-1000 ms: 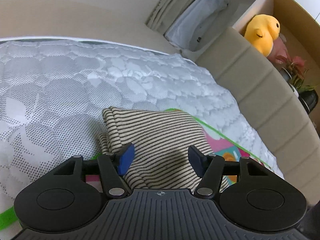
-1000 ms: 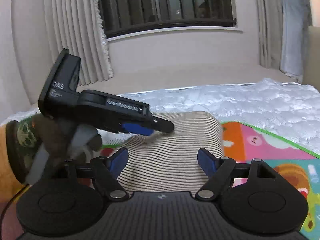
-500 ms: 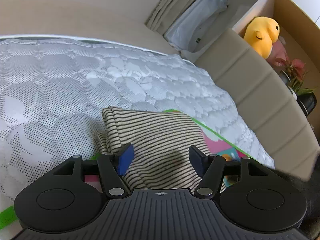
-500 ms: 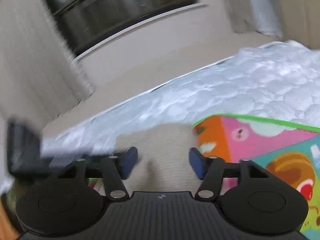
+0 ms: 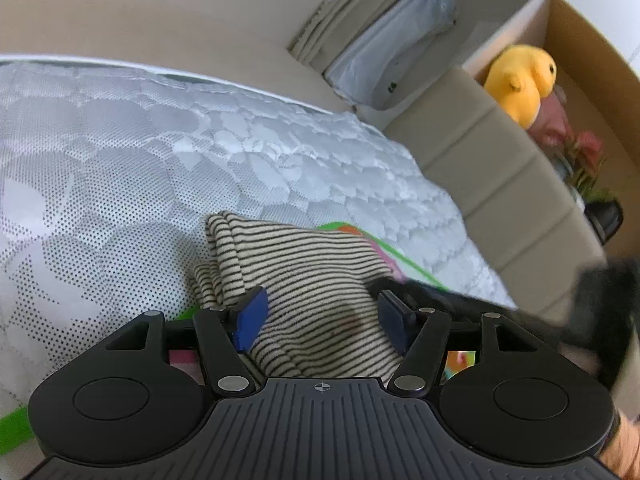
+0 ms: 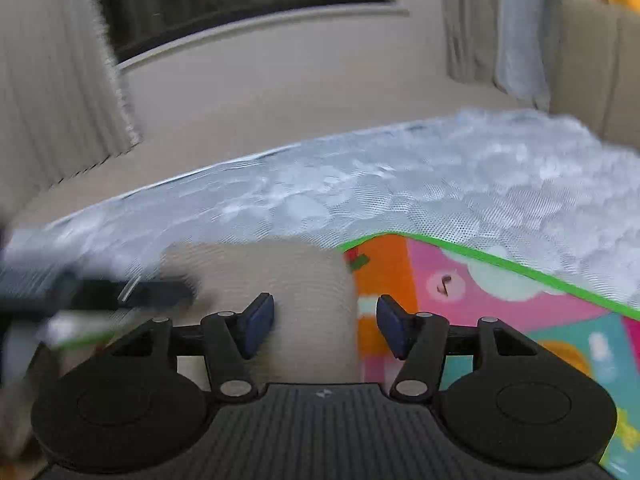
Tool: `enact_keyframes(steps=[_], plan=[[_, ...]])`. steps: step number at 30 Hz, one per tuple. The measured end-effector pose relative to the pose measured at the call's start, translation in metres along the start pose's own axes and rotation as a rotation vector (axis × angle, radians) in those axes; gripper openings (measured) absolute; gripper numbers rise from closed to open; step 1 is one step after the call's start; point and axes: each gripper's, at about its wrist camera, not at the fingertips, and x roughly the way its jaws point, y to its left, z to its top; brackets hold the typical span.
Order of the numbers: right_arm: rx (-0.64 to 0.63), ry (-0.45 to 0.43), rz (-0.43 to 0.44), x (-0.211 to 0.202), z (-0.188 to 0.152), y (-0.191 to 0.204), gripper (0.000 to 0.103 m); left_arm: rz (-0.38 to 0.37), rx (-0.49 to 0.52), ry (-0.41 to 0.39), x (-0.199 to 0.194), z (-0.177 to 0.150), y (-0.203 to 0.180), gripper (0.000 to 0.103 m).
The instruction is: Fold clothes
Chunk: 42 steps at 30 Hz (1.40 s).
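A folded black-and-cream striped garment (image 5: 304, 276) lies on a colourful play mat (image 6: 480, 300) on the mattress. It also shows, blurred, in the right wrist view (image 6: 280, 280). My left gripper (image 5: 320, 318) is open just above the garment's near part, holding nothing. My right gripper (image 6: 326, 322) is open over the garment's right edge and the mat, holding nothing. The right gripper's body shows blurred at the right of the left wrist view (image 5: 560, 312). The left gripper shows blurred at the left of the right wrist view (image 6: 100, 292).
The white quilted mattress (image 5: 120, 152) extends to the left and far side. A beige padded headboard (image 5: 500, 184) stands at the right, with a yellow plush toy (image 5: 520, 80) and a potted plant (image 5: 588, 168) on the shelf behind it. Curtains and a window (image 6: 240, 0) are beyond the bed.
My right gripper has swung to the right, away from the left gripper and toward the mat. My left gripper has stayed over the garment, still open.
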Motion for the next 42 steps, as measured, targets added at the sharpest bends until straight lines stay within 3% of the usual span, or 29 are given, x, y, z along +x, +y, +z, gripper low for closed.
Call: enact_keyframes(steps=[3, 6, 9, 11, 12, 14, 16, 21, 22, 23, 24, 26, 28, 30, 36, 39, 42], plan=[[-0.073, -0.045, 0.054, -0.035, -0.028, 0.026, 0.058, -0.021, -0.059, -0.022, -0.012, 0.004, 0.001, 0.063], [-0.142, -0.097, 0.081, -0.048, -0.042, 0.057, 0.058, -0.068, 0.011, -0.04, -0.042, -0.001, -0.018, 0.06], [-0.199, -0.006, 0.048, -0.023, -0.055, 0.079, 0.058, -0.13, 0.06, -0.024, -0.055, -0.009, -0.033, 0.061], [-0.22, 0.018, 0.039, -0.01, -0.07, 0.08, 0.06, -0.049, 0.062, 0.047, -0.035, -0.017, -0.029, 0.058], [-0.231, 0.01, 0.036, -0.012, -0.072, 0.081, 0.06, 0.0, 0.063, 0.084, -0.023, -0.021, -0.025, 0.041], [-0.224, 0.025, 0.031, -0.02, -0.067, 0.082, 0.06, 0.054, 0.076, 0.103, -0.009, -0.026, -0.019, 0.027], [-0.136, 0.039, 0.056, -0.036, -0.059, 0.07, 0.063, 0.047, 0.055, 0.093, -0.01, -0.023, -0.018, 0.027], [-0.021, -0.012, 0.046, -0.104, -0.066, 0.041, 0.094, 0.089, 0.018, 0.007, -0.026, -0.03, -0.022, 0.027], [-0.016, -0.024, 0.038, -0.117, -0.069, 0.037, 0.102, 0.12, 0.028, -0.014, -0.033, -0.032, -0.028, 0.028], [-0.008, -0.037, 0.03, -0.129, -0.072, 0.032, 0.103, 0.152, 0.043, -0.035, -0.041, -0.034, -0.036, 0.036], [0.007, -0.052, 0.022, -0.139, -0.075, 0.027, 0.103, 0.183, 0.057, -0.054, -0.05, -0.041, -0.045, 0.059], [0.049, -0.084, 0.004, -0.157, -0.084, 0.018, 0.103, 0.237, 0.073, -0.077, -0.068, -0.061, -0.064, 0.08], [0.091, -0.112, -0.007, -0.169, -0.09, 0.01, 0.103, 0.29, 0.09, -0.1, -0.085, -0.082, -0.084, 0.084], [0.108, -0.117, -0.015, -0.18, -0.093, 0.006, 0.103, 0.344, 0.107, -0.122, -0.103, -0.103, -0.103, 0.098], [0.039, -0.129, 0.006, -0.233, -0.088, 0.015, 0.103, 0.504, 0.157, -0.19, -0.156, -0.166, -0.161, 0.103], [0.039, -0.122, 0.044, -0.242, -0.103, 0.014, 0.103, 0.559, 0.203, -0.213, -0.169, -0.195, -0.183, 0.103], [0.014, -0.104, -0.019, -0.232, -0.124, 0.018, 0.103, 0.599, 0.27, -0.237, -0.166, -0.202, -0.195, 0.103]])
